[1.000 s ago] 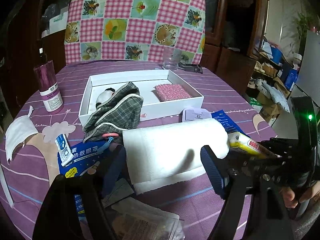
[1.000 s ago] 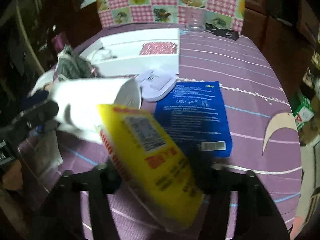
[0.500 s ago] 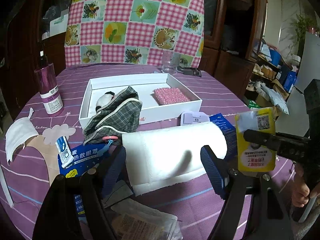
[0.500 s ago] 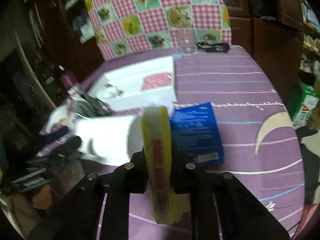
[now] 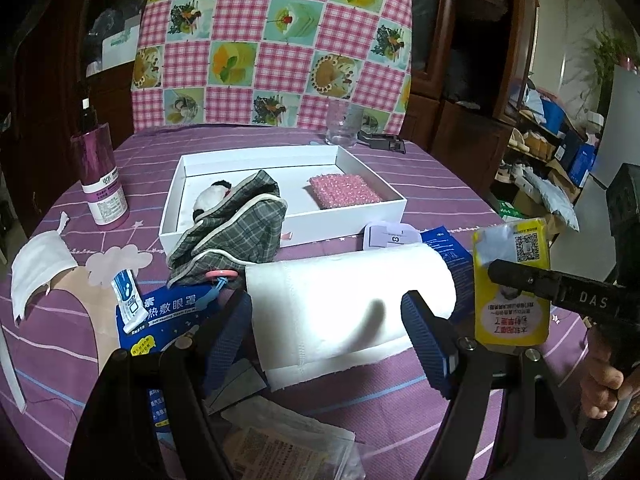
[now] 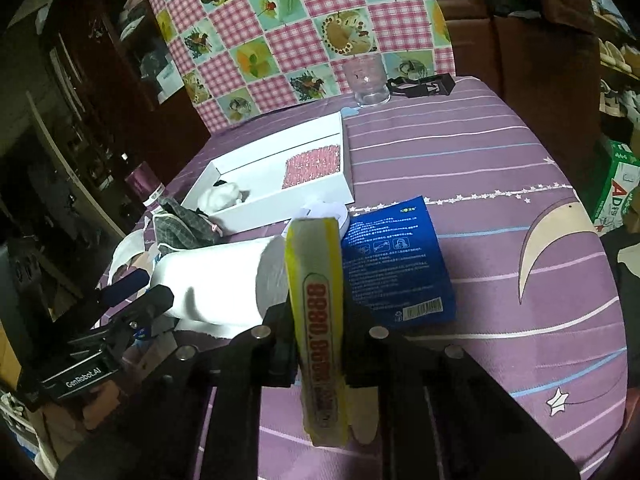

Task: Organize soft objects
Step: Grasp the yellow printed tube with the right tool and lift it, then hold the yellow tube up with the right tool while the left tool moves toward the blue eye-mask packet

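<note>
A yellow packet [image 6: 320, 320] is clamped upright between the jaws of the right gripper [image 6: 320, 354], held clear above the purple-clothed desk [image 6: 500, 168]; in the left wrist view the same packet [image 5: 510, 280] hangs at the right edge, pinched by a black finger marked "DAS". Just beside it, a white paper-towel roll [image 5: 352, 292] lies on its side on the desk, its loose sheet spread toward the camera. The left gripper [image 5: 328, 332] stands with its blue-padded jaws spread wide apart, one on either side of the roll's near face, holding nothing. A blue flat pack [image 6: 396, 268] lies on the cloth to the right of the roll, a small lilac case [image 5: 390, 236] just behind it. Beyond the roll, a grey plaid pouch [image 5: 232, 232] slumps over the near wall of a white shallow box [image 5: 348, 222]; inside the box sit a white plush toy [image 5: 212, 196] at the left and a pink knitted pad [image 5: 344, 190] at the right. A blue eye-mask packet [image 5: 168, 312] and a white face mask [image 5: 36, 268] lie at the left of the desk, near a purple spray bottle [image 5: 100, 176] standing upright. A clear glass [image 5: 344, 126] stands at the far edge, before a pink checked chair cover [image 5: 272, 40].
</note>
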{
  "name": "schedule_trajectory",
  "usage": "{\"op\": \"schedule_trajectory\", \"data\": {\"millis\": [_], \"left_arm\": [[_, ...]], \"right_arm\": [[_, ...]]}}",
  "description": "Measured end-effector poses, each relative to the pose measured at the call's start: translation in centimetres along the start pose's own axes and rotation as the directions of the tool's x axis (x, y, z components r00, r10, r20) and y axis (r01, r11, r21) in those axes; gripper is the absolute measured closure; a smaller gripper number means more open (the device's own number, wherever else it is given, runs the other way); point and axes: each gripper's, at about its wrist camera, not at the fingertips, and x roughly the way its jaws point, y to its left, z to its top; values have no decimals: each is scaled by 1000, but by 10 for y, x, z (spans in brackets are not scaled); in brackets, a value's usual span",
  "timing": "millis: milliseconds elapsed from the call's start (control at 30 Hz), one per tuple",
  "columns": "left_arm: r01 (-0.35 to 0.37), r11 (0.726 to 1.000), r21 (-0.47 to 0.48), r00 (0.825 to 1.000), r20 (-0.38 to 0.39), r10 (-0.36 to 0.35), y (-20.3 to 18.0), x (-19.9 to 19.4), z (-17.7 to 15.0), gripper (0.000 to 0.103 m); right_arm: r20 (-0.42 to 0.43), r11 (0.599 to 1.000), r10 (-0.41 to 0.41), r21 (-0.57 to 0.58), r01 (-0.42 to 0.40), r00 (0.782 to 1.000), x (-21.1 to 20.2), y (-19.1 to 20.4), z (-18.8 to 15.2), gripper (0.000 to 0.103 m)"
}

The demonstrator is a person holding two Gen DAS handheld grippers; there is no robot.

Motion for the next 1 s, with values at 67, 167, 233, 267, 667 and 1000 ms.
{"op": "schedule_trajectory", "data": {"millis": [67,167,233,267,667,1000], "left_arm": [[2,1000,-3,1000,-1,-2,0,0,0,26],[-1,1000,-5,1000,-5,1,0,1,0,26],[-3,1000,-5,1000,-6,3,0,1,0,26],[-4,1000,-4,1000,-6,4,0,1,0,26],[1,1000,0,1000,3,-1,-1,-1,2,26],[4,1000,0,1000,28,-4,-1,-7,3,26]], "right_arm": [[14,1000,-13,5,13,1000,0,0,-1,86],[23,999,-23,-22,23,999,2,3,-2,85],[50,1000,-1,-29,2,999,0,6,-3,85],[52,999,17,-36,-15,999,-1,8,-3,85],[70,997,-45,-60,49,997,-5,13,-3,86],[143,995,1,-98,13,990,-23,25,-4,86]]}}
